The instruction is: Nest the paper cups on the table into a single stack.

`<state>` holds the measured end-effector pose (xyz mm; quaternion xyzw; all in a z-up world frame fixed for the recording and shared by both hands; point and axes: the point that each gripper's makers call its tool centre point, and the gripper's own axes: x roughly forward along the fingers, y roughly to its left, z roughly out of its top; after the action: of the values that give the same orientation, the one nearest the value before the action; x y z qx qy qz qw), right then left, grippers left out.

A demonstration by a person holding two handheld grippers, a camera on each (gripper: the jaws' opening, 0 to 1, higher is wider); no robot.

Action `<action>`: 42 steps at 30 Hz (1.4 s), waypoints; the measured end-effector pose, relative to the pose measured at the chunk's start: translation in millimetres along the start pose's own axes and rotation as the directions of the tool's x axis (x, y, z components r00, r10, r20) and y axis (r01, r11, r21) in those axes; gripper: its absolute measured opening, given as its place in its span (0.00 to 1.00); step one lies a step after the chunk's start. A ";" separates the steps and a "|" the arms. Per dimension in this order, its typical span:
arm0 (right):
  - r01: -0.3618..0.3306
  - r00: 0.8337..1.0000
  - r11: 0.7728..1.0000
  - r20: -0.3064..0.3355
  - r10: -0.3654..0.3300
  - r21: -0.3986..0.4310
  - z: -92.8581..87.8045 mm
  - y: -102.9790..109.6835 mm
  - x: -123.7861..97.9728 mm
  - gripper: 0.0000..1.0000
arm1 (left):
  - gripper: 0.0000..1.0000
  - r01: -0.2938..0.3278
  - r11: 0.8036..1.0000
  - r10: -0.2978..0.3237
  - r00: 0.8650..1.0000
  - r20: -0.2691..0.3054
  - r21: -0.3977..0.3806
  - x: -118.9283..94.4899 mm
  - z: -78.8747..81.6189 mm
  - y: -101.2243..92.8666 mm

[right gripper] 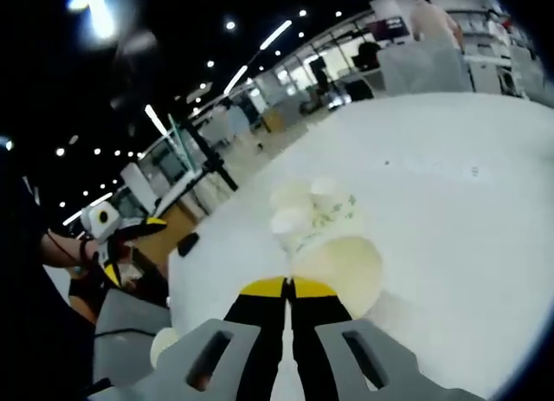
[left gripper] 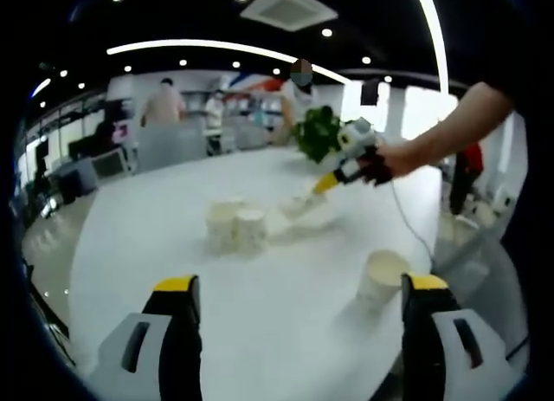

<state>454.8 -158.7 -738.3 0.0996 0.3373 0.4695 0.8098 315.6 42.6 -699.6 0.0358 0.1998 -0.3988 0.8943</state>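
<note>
**White paper cups spread over a white worktop, one caught in the right gripper**

White covers nearly everything here: the long white oval worktop [left gripper: 173, 236] and the pale paper cups on it. In the left gripper view, the left gripper [left gripper: 303, 297] hangs over the near edge of the worktop with its yellow-tipped black jaws spread wide and nothing between them. Just inside its right jaw stands a single upright white paper cup [left gripper: 382, 278], mouth up. Ahead of the jaws, near the middle of the worktop, a small cluster of upright white paper cups [left gripper: 234, 226] stands close together, touching or almost so. Farther ahead and to the right, the right gripper [left gripper: 322, 186], held by a person's hand [left gripper: 389, 161], reaches down onto a tipped white paper cup [left gripper: 299, 205] on the worktop. A leafy green potted plant [left gripper: 313, 131] sits behind that hand, and people stand at the far end of the room.

In the right gripper view, the right gripper [right gripper: 288, 288] has its jaws pressed together, pinching the rim of the tipped cup [right gripper: 342, 267], whose cream interior faces the camera. Just beyond it lies the cluster of cups [right gripper: 294, 206]. Off to the left of these jaws, the left gripper [right gripper: 130, 241] shows past the worktop's edge, jaws apart.
</note>
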 end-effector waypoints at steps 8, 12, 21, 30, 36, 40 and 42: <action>-0.001 1.000 1.000 0.003 0.001 -0.023 5.2 7.7 -9.4 0.00 | 0.97 0.004 1.000 -0.004 1.000 0.002 0.001 1.6 0.8 -1.3; -0.003 1.000 1.000 0.008 0.003 -0.028 6.9 12.2 -11.9 0.00 | 0.97 0.005 1.000 -0.005 1.000 0.004 0.003 1.9 2.9 -0.9; -0.023 1.000 0.998 -0.015 0.022 -0.062 8.5 23.3 -15.4 0.00 | 0.97 0.002 1.000 -0.002 1.000 0.003 0.000 0.5 2.8 -1.6; -0.062 0.998 0.994 0.010 0.063 -0.092 22.2 54.6 -26.8 0.00 | 0.97 -0.002 1.000 0.002 1.000 -0.006 -0.009 -4.0 -5.5 -5.1; -0.080 0.996 0.988 0.024 0.084 -0.132 31.7 78.8 -33.3 0.00 | 0.96 0.000 1.000 0.000 1.000 -0.010 -0.009 -5.7 -7.1 -6.3; -0.091 0.994 0.987 0.043 0.097 -0.132 38.4 91.1 -39.1 0.00 | 0.96 0.001 1.000 -0.002 1.000 -0.010 -0.011 -5.1 -6.9 -6.2; -0.088 0.994 0.989 0.049 0.094 -0.121 40.0 94.4 -41.9 0.00 | 0.96 0.004 1.000 -0.004 1.000 -0.009 -0.011 -4.6 -7.2 -6.4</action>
<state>401.1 -136.2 -644.1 0.0794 0.2817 0.5224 0.8009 305.8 43.1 -703.8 0.0323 0.2062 -0.3993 0.8928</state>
